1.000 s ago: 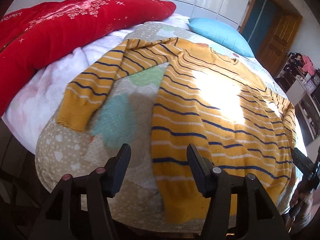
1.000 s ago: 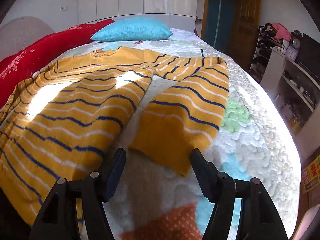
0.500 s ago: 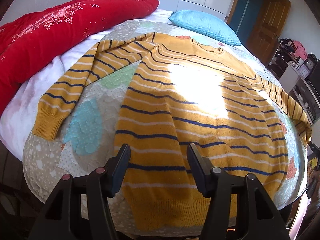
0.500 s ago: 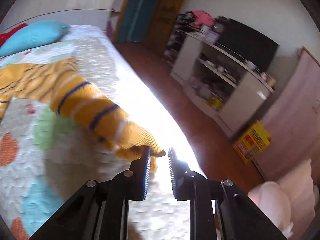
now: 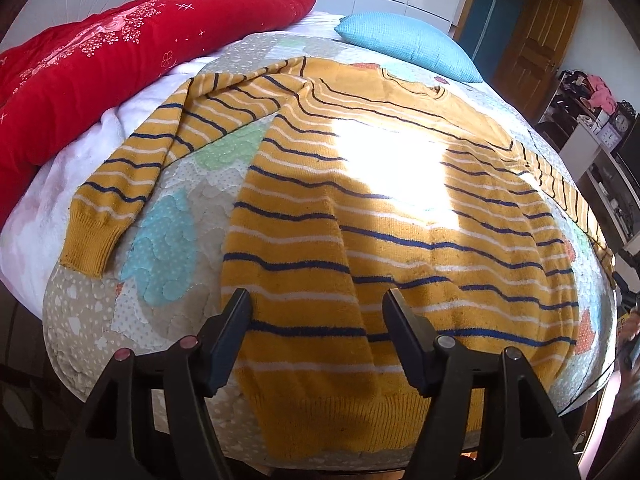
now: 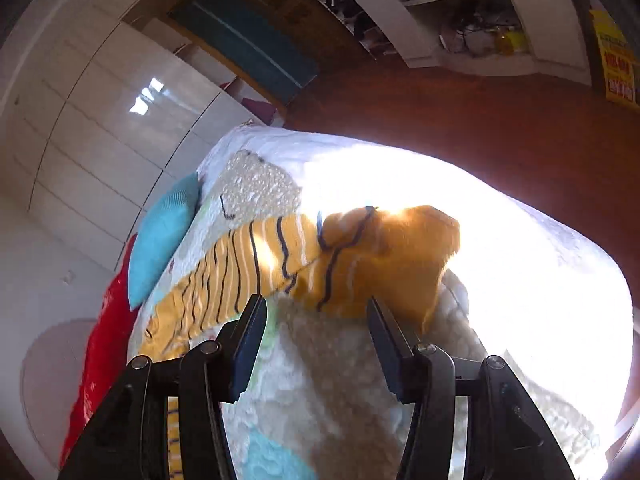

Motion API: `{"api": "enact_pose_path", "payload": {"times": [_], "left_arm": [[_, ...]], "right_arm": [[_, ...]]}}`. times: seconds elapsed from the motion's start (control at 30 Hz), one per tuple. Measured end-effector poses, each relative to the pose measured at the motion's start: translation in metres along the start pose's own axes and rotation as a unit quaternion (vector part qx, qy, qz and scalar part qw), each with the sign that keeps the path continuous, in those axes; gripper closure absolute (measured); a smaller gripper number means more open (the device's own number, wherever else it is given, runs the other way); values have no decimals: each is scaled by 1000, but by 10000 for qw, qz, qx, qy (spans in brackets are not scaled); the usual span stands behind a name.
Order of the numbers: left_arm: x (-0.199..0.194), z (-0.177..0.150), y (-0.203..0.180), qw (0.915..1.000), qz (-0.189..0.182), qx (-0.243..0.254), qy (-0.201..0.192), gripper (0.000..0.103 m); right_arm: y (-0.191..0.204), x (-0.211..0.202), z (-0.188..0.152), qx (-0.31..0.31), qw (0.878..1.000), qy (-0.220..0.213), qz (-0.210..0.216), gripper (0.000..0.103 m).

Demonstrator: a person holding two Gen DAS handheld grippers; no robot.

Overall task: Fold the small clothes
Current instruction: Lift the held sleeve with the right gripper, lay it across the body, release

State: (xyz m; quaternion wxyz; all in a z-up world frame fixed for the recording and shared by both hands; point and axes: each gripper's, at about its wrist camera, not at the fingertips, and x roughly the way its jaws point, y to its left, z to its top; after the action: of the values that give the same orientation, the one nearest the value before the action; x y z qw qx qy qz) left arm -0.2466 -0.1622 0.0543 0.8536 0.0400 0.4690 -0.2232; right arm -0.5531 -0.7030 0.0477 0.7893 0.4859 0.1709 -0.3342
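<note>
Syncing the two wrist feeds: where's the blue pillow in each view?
Left wrist: blue pillow sits top centre-right, beyond the striped sweater's collar, next to the red blanket.
Right wrist: blue pillow sits left of centre and looks stood on end because the picture is tilted, just above the sweater sleeve.
Shared landmark: the red blanket, beside the pillow in both.

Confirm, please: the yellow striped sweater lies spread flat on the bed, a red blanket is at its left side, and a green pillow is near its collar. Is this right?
One detail is wrong: the pillow near the collar is light blue, not green, as the left wrist view shows. The rest holds: the yellow striped sweater lies spread flat on the bed, with the red blanket at its left side.
</note>
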Motion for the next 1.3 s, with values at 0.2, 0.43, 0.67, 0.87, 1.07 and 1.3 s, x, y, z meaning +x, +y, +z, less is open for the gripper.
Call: {"api": "enact_pose_path", "payload": {"times": [0.2,0.43,0.67,0.87,1.07,1.3], "left_arm": [[6,-3,0,9999,27,-75,65,36],[5,-2,0,10000,12,-35,82,35],[6,-6,-2,9999,-68,-145,36,31],[0,-7,-2,9999,-99,-47,44,30],[2,-8,10,9995,-95,-302,91,30],[-1,-16,8,9994,-188,-291,15,30]], "right_arm": [[-12,58,46,1019,9938,210,-398,51],[39,39,86,436,9990,-18,-17,97],[44,-15,57,198,9985,-229,449,97],[-35,23,1,1075,9926,509,251,97],[-15,15,4,708,9971,275,100,78],[-11,23,20,279,9976,9,-640,68]]}}
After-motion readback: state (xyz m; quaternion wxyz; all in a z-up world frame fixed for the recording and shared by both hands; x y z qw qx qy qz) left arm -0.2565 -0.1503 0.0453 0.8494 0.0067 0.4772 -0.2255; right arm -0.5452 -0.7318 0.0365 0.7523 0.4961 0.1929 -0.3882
